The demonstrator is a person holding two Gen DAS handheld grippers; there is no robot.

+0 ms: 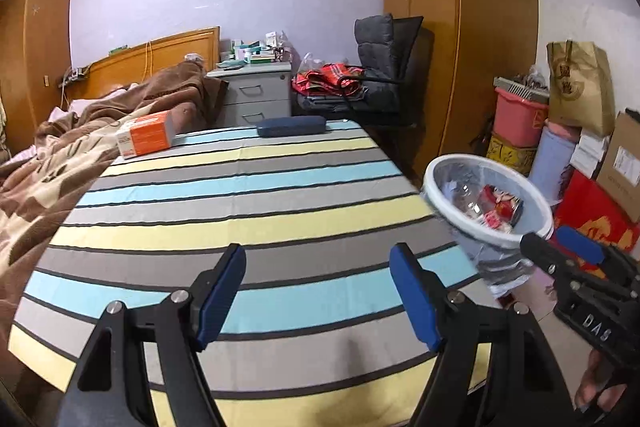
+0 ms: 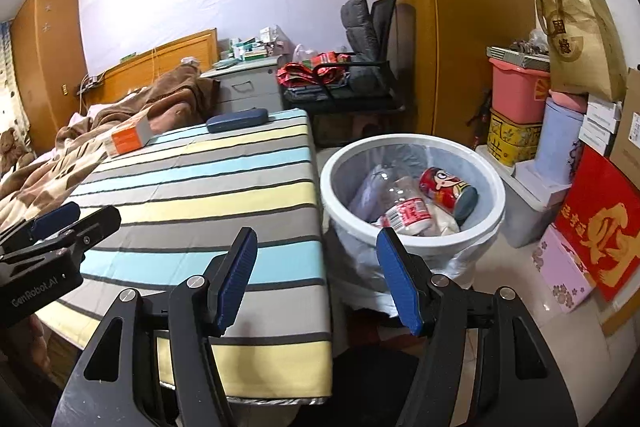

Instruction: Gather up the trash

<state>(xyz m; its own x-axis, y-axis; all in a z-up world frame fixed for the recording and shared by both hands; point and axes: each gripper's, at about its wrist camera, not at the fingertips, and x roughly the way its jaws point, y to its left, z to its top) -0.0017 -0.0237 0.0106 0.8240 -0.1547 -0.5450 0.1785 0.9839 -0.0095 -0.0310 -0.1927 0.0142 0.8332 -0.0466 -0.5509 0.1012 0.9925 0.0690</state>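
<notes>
A white trash bin [image 2: 412,243] lined with a clear bag stands on the floor right of the table; it also shows in the left wrist view [image 1: 440,201]. Inside lie a clear plastic bottle [image 2: 402,205] and a red can [image 2: 448,189]. My left gripper [image 1: 318,293] is open and empty above the striped tablecloth [image 1: 240,211]. My right gripper [image 2: 316,277] is open and empty, above the table's right edge, beside the bin. An orange box [image 1: 146,135] and a dark blue case [image 1: 290,125] lie at the table's far end.
A bed with a brown blanket [image 1: 60,155] lies left of the table. A grey drawer unit [image 1: 256,95] and a chair [image 1: 384,75] stand behind it. Boxes, a pink tub [image 2: 516,91] and a paper bag [image 2: 580,43] are stacked at the right wall.
</notes>
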